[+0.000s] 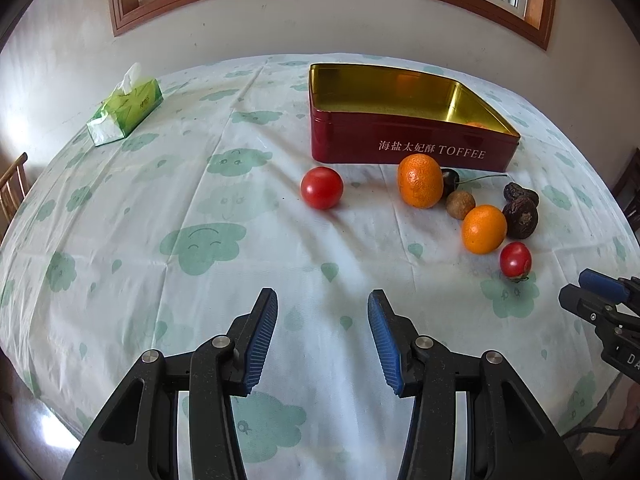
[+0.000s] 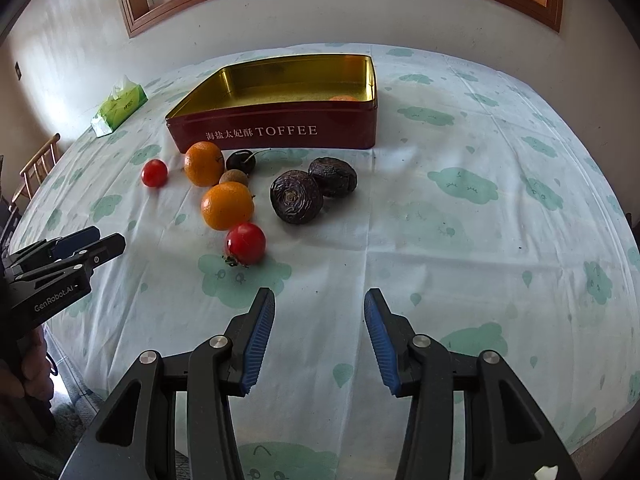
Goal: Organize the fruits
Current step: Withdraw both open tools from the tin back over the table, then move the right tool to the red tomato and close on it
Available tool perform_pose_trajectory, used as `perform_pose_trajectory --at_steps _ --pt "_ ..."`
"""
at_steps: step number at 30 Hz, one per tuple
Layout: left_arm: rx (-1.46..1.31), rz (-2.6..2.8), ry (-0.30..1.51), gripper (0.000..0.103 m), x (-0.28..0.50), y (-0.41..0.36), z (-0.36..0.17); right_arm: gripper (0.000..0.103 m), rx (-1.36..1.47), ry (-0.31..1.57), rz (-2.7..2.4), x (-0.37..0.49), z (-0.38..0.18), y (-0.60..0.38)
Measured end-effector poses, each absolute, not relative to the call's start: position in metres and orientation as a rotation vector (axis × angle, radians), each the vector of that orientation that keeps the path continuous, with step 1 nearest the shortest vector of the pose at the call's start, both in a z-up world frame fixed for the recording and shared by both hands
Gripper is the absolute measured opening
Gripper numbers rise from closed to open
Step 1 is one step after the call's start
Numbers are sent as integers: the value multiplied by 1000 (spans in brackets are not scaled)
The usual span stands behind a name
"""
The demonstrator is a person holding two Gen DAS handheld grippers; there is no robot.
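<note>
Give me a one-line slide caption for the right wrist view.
Open right gripper hovers over tablecloth before scattered fruit, nearest a red tomato, with the toffee tin behind.

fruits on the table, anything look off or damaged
Two dark fruits beside the oranges look shrivelled and wrinkled, unlike the smooth tomatoes. Only one orange fruit sits in the toffee tin; the rest lie loose on the cloth.
</note>
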State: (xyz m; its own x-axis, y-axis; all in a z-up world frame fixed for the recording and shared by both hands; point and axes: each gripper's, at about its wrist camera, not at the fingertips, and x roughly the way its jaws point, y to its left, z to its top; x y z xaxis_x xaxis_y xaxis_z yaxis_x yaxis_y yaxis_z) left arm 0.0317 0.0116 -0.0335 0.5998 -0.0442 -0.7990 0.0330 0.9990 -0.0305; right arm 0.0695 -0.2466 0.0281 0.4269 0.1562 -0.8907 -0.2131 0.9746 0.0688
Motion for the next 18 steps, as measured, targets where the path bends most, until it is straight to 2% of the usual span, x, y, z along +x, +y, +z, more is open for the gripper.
perform_pose_trajectory --at_steps 18 --pt "-23 -17 917 48 31 18 -37 44 -112 1119 272 68 21 -225"
